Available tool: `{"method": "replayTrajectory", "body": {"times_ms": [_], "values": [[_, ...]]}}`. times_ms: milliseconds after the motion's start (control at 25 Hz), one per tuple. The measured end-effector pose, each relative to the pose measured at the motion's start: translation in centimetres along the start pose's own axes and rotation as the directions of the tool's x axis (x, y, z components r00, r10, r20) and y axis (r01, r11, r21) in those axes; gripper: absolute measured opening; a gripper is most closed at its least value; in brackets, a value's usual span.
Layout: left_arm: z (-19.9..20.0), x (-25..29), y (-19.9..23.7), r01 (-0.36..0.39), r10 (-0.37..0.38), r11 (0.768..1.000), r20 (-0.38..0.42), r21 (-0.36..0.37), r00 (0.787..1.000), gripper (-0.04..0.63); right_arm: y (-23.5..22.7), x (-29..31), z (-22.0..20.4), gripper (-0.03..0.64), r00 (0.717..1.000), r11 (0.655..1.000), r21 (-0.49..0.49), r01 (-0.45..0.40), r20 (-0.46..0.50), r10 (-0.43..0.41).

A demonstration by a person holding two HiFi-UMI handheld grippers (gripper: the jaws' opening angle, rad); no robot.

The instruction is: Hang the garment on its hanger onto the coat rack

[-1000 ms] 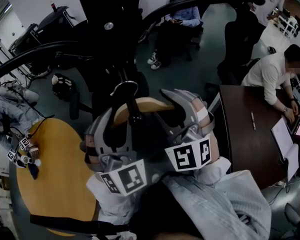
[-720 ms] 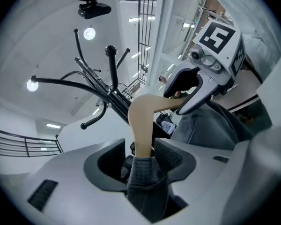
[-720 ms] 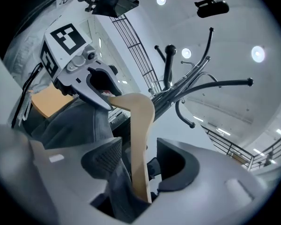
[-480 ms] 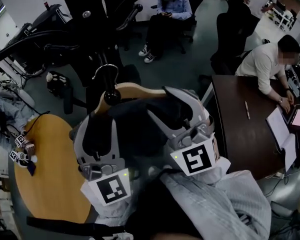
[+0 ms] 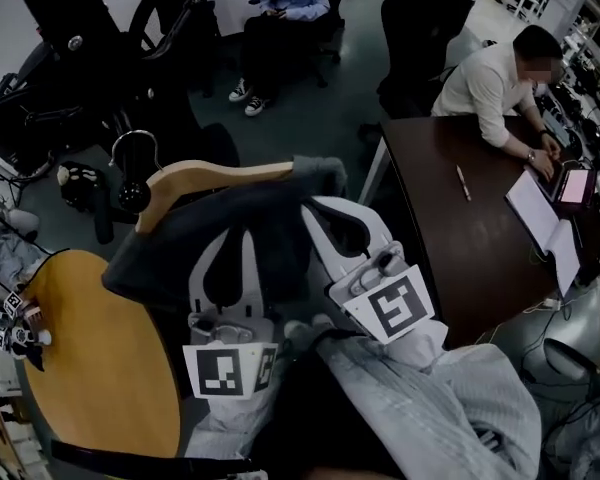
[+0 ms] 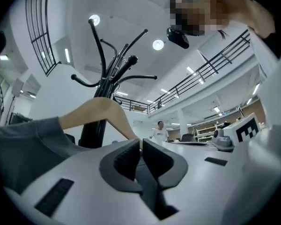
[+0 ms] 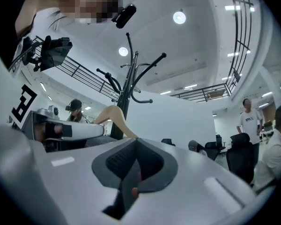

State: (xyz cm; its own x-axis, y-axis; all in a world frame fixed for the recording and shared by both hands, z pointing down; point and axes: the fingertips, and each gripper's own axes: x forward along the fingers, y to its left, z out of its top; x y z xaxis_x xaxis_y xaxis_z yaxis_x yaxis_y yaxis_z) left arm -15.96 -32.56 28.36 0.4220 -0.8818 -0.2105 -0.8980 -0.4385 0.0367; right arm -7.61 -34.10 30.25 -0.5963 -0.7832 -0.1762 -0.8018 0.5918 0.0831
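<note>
Below the head camera, close to the body: noted wooden hanger (image 5: pixel 215 175) held roughly level, metal hook (image 5: pixel 136 151) at its left end in the head view. Saw dark grey garment (image 5: pixel 220 230) draped over the hanger, covering the front of the left gripper (image 6: pixel 140 144), one end bunched over the hanger's right tip. Found left jaws just closed to a thin slit, bare wooden arm running down into that slit; read as clamped on the hanger. Found right gripper (image 7: pixel 136 144) just closed too, pads fully together, hanger arm ending right behind the tips; could not tell whether anything was pinched. Logged black coat rack (image 6: pixel 104 74) upright beyond both grippers, apart from the hanger. Recorded round yellow table (image 5: pixel 100 368) lower left, dark desk (image 5: pixel 450 228) right, seated person (image 5: pixel 485 83) bent over it.
</note>
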Motion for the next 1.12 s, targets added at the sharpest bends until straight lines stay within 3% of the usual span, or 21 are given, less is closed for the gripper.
{"method": "replayTrajectory", "body": {"times_ms": [40,160,320,400,720,1120], "values": [[-0.7,0.2,-0.7,0.012,-0.012,1.000,-0.015,-0.015,1.000,0.015,-0.3,-0.5,-0.5,0.002,1.000,1.000,0.002,0.010,-0.017,-0.010],[-3.0,1.1,-2.4,0.051,-0.053,0.998,-0.061,-0.032,0.997,0.006,-1.3,-1.3,-2.0,0.002,0.998,0.999,0.008,0.039,-0.042,-0.038],[-5.7,1.8,-4.4,0.105,-0.094,0.992,-0.149,0.068,0.984,0.006,-1.7,-2.2,-3.6,0.002,0.993,0.998,0.016,0.056,-0.108,-0.054],[-6.3,2.0,-5.2,0.124,-0.111,0.990,-0.167,0.070,0.980,0.006,-1.9,-2.4,-3.9,0.001,0.991,0.998,0.011,0.063,-0.121,-0.062],[-6.7,3.3,-6.5,0.155,-0.144,0.986,-0.168,0.053,0.975,0.006,-3.1,-3.0,-4.3,0.000,0.988,0.997,-0.017,0.074,-0.136,-0.076],[-6.4,4.2,-6.6,0.162,-0.148,0.983,-0.153,0.083,0.977,0.006,-3.4,-2.4,-4.3,0.000,0.988,0.997,-0.033,0.073,-0.133,-0.077]]}}
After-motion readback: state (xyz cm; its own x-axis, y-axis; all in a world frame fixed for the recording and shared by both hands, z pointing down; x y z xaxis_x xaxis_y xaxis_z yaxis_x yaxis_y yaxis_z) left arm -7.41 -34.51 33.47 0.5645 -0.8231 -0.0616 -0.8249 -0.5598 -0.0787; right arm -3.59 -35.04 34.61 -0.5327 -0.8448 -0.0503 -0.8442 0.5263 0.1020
